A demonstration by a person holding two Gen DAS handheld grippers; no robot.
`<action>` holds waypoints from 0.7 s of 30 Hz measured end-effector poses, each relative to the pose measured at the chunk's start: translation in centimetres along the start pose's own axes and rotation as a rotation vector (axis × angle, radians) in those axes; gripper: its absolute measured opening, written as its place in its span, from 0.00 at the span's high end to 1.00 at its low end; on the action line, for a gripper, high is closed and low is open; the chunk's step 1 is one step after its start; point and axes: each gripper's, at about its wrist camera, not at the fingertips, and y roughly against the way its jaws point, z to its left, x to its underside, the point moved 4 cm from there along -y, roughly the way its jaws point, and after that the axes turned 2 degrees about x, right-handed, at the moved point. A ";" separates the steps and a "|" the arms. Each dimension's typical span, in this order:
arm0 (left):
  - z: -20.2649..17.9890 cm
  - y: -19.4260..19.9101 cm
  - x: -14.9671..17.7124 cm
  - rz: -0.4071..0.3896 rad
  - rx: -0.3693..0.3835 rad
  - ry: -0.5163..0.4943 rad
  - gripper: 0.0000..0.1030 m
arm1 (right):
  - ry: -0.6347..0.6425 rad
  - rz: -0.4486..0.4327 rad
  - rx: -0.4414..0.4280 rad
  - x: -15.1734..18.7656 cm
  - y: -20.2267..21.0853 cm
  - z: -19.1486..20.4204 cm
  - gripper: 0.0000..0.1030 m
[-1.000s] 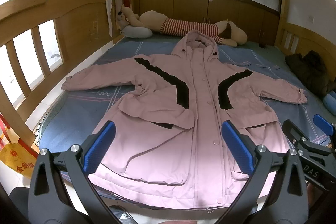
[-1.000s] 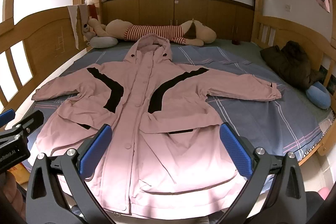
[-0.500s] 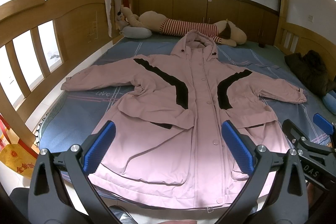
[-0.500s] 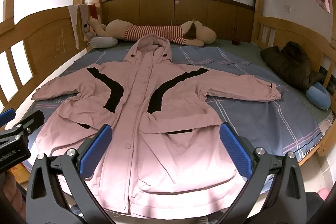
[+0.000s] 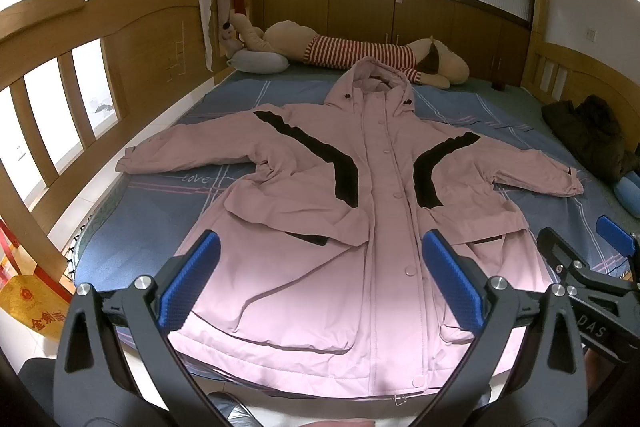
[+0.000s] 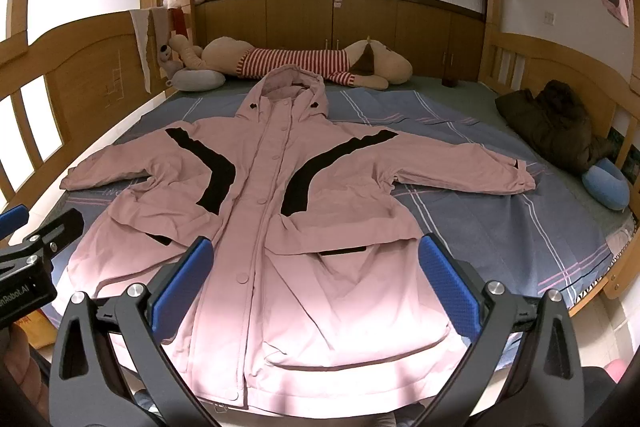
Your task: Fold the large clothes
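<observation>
Nothing has shifted since the earlier frames; pink coat (image 5: 360, 227) lies flat, face up, sleeves outstretched, on the bed (image 5: 160, 211); left tongs (image 5: 320, 283) spread wide, empty, above its hem; right tongs (image 6: 316, 279) likewise spread, empty; dark jacket (image 6: 556, 123) well apart.

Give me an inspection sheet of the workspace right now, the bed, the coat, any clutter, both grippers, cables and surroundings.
Surface: bed with blue plaid sheet.
Job's things: pink coat spread flat, front up, buttoned, sleeves out, hem at the near edge.
Clutter: plush dog, dark jacket, blue pillow, grey pillow.
Grippers: left gripper and right gripper open, above the hem, holding nothing.
Cables: nothing seen.
Surroundings: wooden bed rails, cupboards behind.
</observation>
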 end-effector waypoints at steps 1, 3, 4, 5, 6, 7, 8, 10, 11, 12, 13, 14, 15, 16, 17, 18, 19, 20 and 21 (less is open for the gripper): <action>0.0 0.0 0.0 0.000 -0.002 -0.001 0.02 | 0.001 0.000 -0.001 0.0 0.0 0.0 0.01; 0.0 0.0 0.0 0.000 0.001 0.000 0.02 | 0.001 0.000 0.000 0.0 0.0 0.0 0.01; 0.1 0.1 0.0 0.000 0.001 0.000 0.02 | 0.002 0.001 0.001 0.0 0.0 0.0 0.01; 0.1 0.1 0.0 0.000 -0.002 -0.001 0.02 | 0.002 0.003 0.000 -0.1 0.0 0.0 0.01; 0.0 0.0 0.0 0.000 0.000 0.001 0.02 | 0.002 0.000 -0.002 0.0 0.1 0.0 0.01; 0.1 0.0 0.0 0.000 0.001 0.001 0.02 | 0.002 -0.001 0.000 0.0 0.1 0.0 0.01; 0.0 0.0 0.0 0.001 -0.002 0.000 0.02 | 0.002 -0.001 0.002 0.0 0.0 0.0 0.01; 0.1 0.1 0.0 0.000 -0.002 0.000 0.02 | 0.002 0.001 -0.002 0.0 0.1 0.0 0.01; 0.0 0.0 0.0 0.000 -0.002 0.000 0.02 | 0.002 -0.001 0.000 0.0 0.1 0.0 0.01; 0.0 0.0 0.0 0.001 -0.002 0.000 0.02 | 0.003 0.000 0.000 0.0 0.1 0.0 0.01; 0.0 0.0 0.0 0.001 -0.001 0.001 0.02 | 0.003 0.001 -0.001 0.0 0.1 0.0 0.01; 0.1 0.1 0.0 0.002 -0.001 0.002 0.02 | 0.003 0.002 -0.001 0.0 0.1 0.0 0.01; 0.0 0.0 0.0 0.000 0.000 0.001 0.02 | 0.003 0.000 0.000 0.0 0.1 0.0 0.01; 0.0 0.1 0.0 -0.001 0.000 0.000 0.02 | 0.003 0.000 0.000 0.0 0.1 0.0 0.01; 0.0 0.0 0.0 0.000 -0.002 -0.001 0.02 | 0.003 0.000 0.000 0.0 0.1 0.0 0.01; 0.0 0.0 0.0 0.001 -0.001 0.000 0.02 | 0.003 0.000 0.000 0.0 0.1 0.0 0.01; 0.1 0.0 0.0 0.002 -0.001 -0.001 0.02 | 0.003 0.000 0.000 0.0 0.1 0.0 0.01; 0.1 0.1 0.0 0.002 -0.002 0.000 0.02 | 0.004 0.000 0.000 0.0 0.1 0.0 0.01; 0.1 0.0 0.0 0.000 -0.001 0.001 0.02 | 0.004 0.000 0.001 0.0 0.1 0.0 0.01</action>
